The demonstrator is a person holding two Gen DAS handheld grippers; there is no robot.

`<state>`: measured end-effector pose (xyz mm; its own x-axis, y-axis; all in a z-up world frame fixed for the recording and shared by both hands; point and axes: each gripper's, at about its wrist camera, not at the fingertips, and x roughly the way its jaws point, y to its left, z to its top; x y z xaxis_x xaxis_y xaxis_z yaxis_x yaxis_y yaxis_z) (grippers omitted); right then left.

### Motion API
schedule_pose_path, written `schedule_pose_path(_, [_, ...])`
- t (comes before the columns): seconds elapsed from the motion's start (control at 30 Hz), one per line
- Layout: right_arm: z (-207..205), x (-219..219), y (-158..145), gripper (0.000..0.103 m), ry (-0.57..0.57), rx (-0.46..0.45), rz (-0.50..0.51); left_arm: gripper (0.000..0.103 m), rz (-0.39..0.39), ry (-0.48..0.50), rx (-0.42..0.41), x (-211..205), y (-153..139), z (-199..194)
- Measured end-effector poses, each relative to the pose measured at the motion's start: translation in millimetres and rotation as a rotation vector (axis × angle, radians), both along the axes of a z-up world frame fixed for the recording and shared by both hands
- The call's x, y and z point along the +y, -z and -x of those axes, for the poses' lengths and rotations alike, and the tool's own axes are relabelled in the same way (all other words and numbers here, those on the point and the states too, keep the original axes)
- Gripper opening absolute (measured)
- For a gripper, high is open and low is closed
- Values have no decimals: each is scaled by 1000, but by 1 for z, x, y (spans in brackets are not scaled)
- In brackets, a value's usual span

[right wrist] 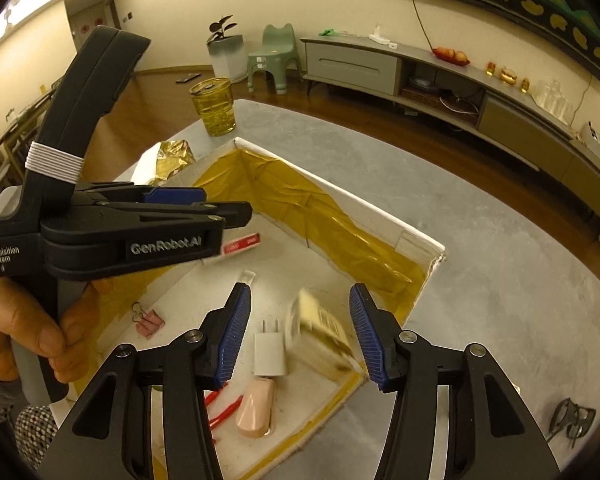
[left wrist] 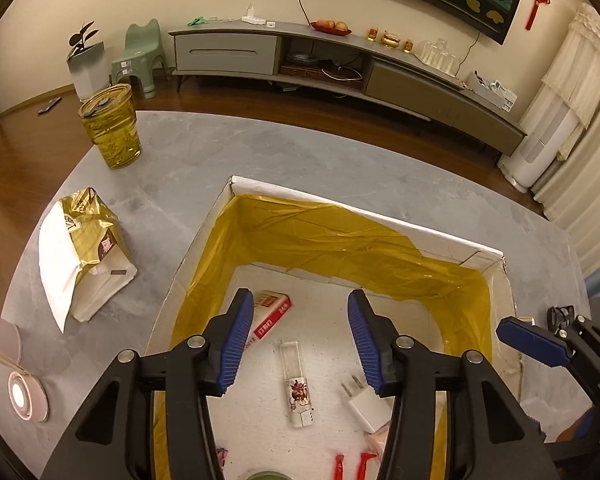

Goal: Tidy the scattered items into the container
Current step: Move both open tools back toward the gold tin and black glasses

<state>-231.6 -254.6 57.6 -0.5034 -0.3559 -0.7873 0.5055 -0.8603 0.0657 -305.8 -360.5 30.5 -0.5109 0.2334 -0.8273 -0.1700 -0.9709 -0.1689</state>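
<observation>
Both tools gape, empty: left tool [left wrist: 300,340], right tool [right wrist: 300,334]. Blurred gold packet [right wrist: 320,332] mid-drop into box [right wrist: 420,242]; may bounce against the rim.

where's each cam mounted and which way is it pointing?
Left wrist: on the left claw, looking down into the box; right claw's tip at right.
Right wrist: on the right claw, over the box's near corner; left claw and hand at left.
Shared: box, white charger, yellow jar.
</observation>
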Motion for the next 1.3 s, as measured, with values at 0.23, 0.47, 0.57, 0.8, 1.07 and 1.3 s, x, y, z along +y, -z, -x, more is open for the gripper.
schedule_pose_path(0.23, [-23,27,-12,55,7,-8,105,51,-24,15,24,-2,-15,-19])
schedule_pose_path(0.47, [-62,43,-17,53,-23,-7,174,54,53,36,129,7,-36,-58])
schedule_pose_path(0.57, [-79,49,-20,50,-29,-7,197,54,97,54,176,14,-43,-76])
schedule_pose_path(0.8, [-111,66,-30,50,-46,6,241,56,150,98,254,30,-63,-116])
schedule_pose_path(1.07, [-143,92,-40,44,-48,14,304,56,170,125,293,49,-80,-156])
schedule_pose_path(1.3, [-169,124,-40,37,-26,9,367,56,174,150,322,68,-91,-188])
